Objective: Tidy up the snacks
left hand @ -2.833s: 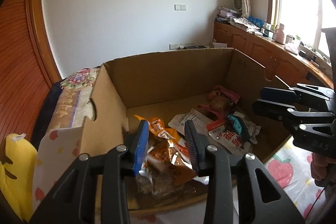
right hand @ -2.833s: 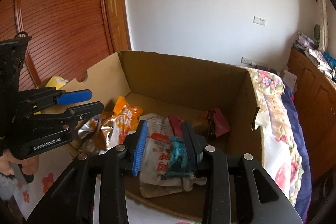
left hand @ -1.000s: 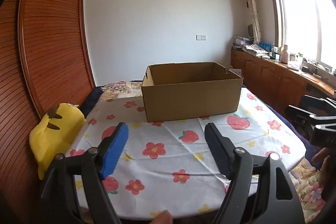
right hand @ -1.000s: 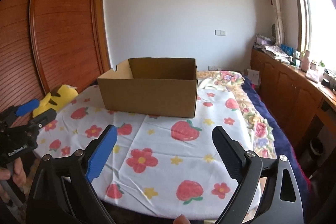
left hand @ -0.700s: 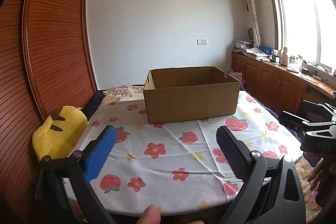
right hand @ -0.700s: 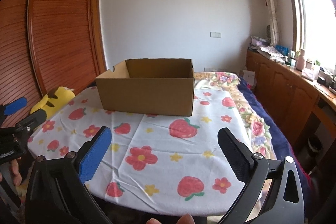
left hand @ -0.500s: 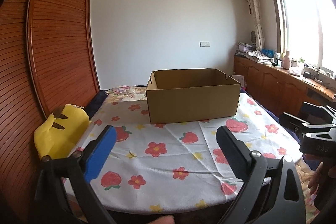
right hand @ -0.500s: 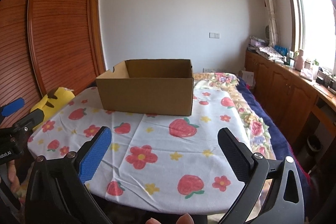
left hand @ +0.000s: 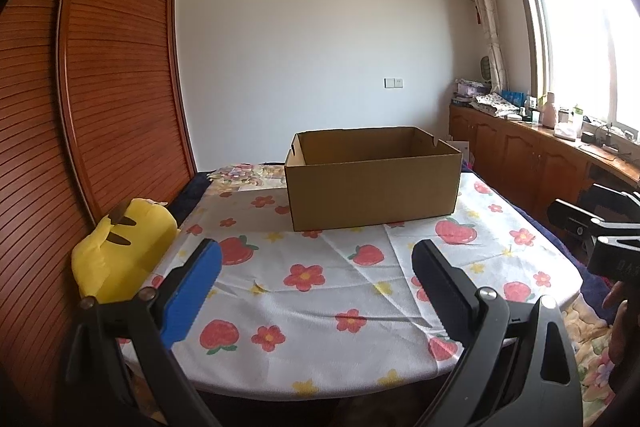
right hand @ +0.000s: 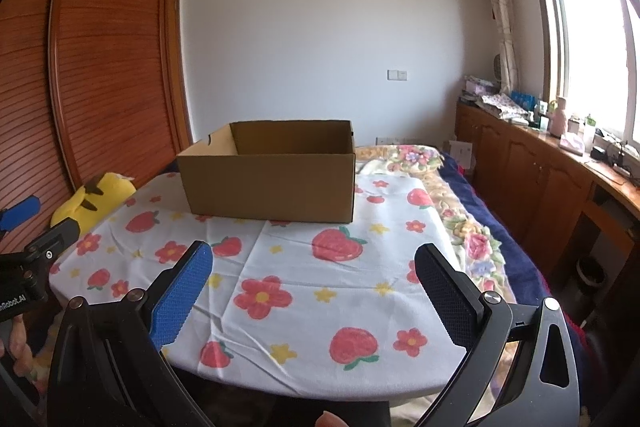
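Observation:
An open brown cardboard box [left hand: 372,187] stands at the far side of a round table with a strawberry-and-flower cloth [left hand: 320,291]. It also shows in the right wrist view [right hand: 272,183]. Its inside is hidden from this height, so no snacks are visible. My left gripper [left hand: 316,259] is open and empty, held back above the table's near edge. My right gripper [right hand: 312,263] is open and empty too, over the near edge. Each gripper shows at the side of the other's view.
A yellow plush toy [left hand: 120,251] lies at the table's left edge against a slatted wooden wardrobe [left hand: 100,107]. A bed with a floral blanket [right hand: 460,219] lies to the right of the table. Wooden cabinets [right hand: 540,171] run under the window.
Both grippers let go of snack packets in the box, opened wide and pulled back from the box to the near table edge. In the last half second they barely move.

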Available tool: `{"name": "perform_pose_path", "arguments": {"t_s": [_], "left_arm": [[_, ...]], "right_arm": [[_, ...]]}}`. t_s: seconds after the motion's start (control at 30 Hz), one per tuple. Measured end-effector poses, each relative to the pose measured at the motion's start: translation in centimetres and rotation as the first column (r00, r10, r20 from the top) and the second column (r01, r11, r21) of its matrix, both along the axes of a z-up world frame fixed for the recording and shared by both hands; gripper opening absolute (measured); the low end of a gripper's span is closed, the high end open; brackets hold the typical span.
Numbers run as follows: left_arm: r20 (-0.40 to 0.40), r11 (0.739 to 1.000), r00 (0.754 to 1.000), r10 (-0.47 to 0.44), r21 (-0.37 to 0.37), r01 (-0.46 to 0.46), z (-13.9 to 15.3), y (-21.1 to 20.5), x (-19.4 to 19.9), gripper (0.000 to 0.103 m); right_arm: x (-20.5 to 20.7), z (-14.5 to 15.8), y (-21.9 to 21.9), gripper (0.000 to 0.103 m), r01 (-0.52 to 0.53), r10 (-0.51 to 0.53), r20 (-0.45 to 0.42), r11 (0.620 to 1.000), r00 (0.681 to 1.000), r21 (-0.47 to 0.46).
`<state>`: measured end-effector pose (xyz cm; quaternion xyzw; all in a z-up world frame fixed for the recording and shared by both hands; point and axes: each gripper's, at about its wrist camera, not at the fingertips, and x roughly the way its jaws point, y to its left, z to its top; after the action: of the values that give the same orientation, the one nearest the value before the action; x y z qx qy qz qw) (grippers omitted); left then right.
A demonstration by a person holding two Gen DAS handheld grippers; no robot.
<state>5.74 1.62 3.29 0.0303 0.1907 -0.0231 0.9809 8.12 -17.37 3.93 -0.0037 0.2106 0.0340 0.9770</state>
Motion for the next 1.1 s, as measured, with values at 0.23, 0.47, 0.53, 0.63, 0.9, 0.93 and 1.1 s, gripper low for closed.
{"name": "perform_pose_path", "arguments": {"t_s": [0.23, 0.47, 0.53, 0.63, 0.9, 0.93, 1.1], "left_arm": [[-0.002, 1.0, 1.0, 0.003, -0.003, -0.003, -0.16, 0.08, -0.02, 0.097], [0.0, 1.0, 1.0, 0.004, -0.006, -0.004, -0.22, 0.1, -0.23, 0.097], [0.0, 1.0, 1.0, 0.006, -0.004, -0.006, -0.23, 0.09, -0.3, 0.097], [0.007, 1.0, 1.0, 0.008, -0.002, -0.008, -0.18, 0.08, -0.56, 0.097], [0.014, 1.0, 1.0, 0.014, -0.004, -0.014, 0.08, 0.09, -0.69, 0.097], [0.013, 1.0, 1.0, 0.013, -0.003, -0.013, 0.07, 0.1, -0.66, 0.097], [0.011, 1.0, 1.0, 0.011, -0.003, -0.011, 0.15, 0.12, -0.64, 0.097]], "right_arm": [[-0.08, 0.05, -0.04, 0.103, 0.009, -0.009, 0.003, 1.0, 1.0, 0.001], [-0.19, 0.04, -0.02, 0.103, 0.011, -0.011, 0.004, 1.0, 1.0, 0.0], [-0.21, 0.04, -0.03, 0.103, 0.011, -0.011, 0.006, 1.0, 1.0, -0.001], [-0.23, 0.02, 0.02, 0.103, 0.013, -0.013, 0.005, 1.0, 1.0, -0.002], [-0.38, -0.05, -0.01, 0.103, 0.009, -0.009, 0.005, 1.0, 1.0, 0.0], [-0.38, -0.04, 0.0, 0.103, 0.009, -0.009, 0.005, 1.0, 1.0, 0.0], [-0.46, 0.01, 0.05, 0.103, 0.005, -0.005, 0.009, 1.0, 1.0, -0.002]]}}
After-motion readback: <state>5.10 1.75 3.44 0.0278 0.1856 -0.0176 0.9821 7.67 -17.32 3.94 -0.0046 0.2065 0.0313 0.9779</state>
